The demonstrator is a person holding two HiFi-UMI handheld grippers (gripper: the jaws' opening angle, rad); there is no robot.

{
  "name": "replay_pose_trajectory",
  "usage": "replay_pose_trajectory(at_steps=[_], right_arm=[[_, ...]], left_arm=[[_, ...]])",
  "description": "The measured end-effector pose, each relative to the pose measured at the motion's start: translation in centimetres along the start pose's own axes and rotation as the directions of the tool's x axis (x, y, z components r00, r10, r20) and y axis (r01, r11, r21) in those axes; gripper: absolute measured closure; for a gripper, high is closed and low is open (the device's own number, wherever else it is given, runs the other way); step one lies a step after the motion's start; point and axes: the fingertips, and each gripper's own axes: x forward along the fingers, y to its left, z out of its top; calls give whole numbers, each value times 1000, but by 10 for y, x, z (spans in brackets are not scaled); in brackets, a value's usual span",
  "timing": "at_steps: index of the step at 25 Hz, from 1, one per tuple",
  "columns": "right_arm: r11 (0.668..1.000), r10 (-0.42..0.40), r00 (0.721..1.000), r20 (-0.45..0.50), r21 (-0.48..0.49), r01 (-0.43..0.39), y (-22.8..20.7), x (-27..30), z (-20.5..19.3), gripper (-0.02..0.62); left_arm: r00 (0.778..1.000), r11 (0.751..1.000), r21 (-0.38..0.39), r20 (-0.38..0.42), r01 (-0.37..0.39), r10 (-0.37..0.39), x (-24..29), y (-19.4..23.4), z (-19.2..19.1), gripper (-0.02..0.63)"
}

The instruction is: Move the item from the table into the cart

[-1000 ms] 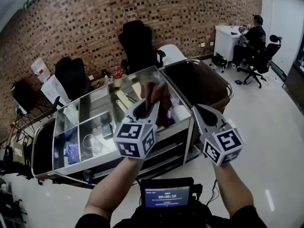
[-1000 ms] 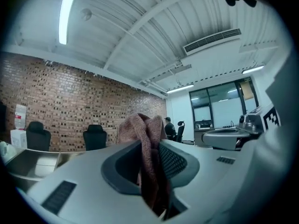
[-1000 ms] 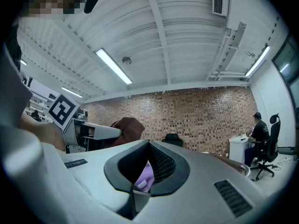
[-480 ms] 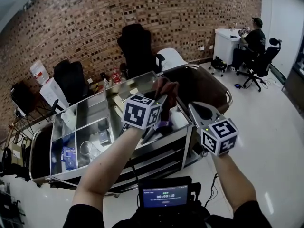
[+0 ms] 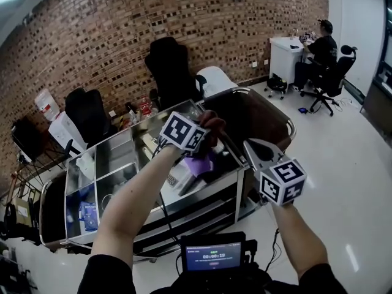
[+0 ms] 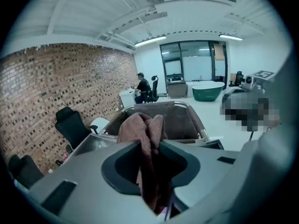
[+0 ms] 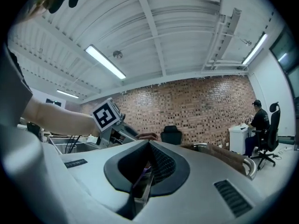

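Vs 1 s back: left gripper [image 5: 212,127] has come up off the steel table [image 5: 116,155] and moved nearer the cart [image 5: 286,126]. It is now just beside cart's near-left rim, and its top is turned more upward. Right gripper [image 5: 249,146] is in approx the same spot, just in front of cart. Left jaws are narrow, clamped on reddish-brown cloth [image 5: 211,122]. Cloth bunches above the jaws and hangs down betw. them, in the air, w/ cart just beyond it. Purple bit [image 5: 197,164] shows under cloth on the side away from cart; can't tell if same item. Right jaws are pressed together. Writing: small screen [image 5: 213,256], well in front of cart, shows timer-type digits, too small to read. Marker cubes [image 5: 182,132] carry b/w square patterns only.
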Motion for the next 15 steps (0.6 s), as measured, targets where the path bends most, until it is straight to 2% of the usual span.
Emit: replay_pose_trajectory(at_steps=[2, 8, 13, 15], right_arm=[[1000, 0, 1000, -7, 4, 0, -3, -1, 0, 621], [1000, -29, 999, -17, 12, 29, -21, -10, -8, 621], [1000, -16, 999, -39, 10, 16, -12, -9, -23, 621], [1000, -20, 999, -42, 9, 20, -11, -12, -26, 621]], left_arm=[[999, 1000, -2, -46, 12, -12, 13, 8, -4, 497], [991, 996, 30, -114, 78, -74, 47, 12, -4, 477], [989, 996, 63, -140, 58, -49, 61, 20, -20, 422], [988, 994, 94, -151, 53, -38, 63, 17, -22, 377]])
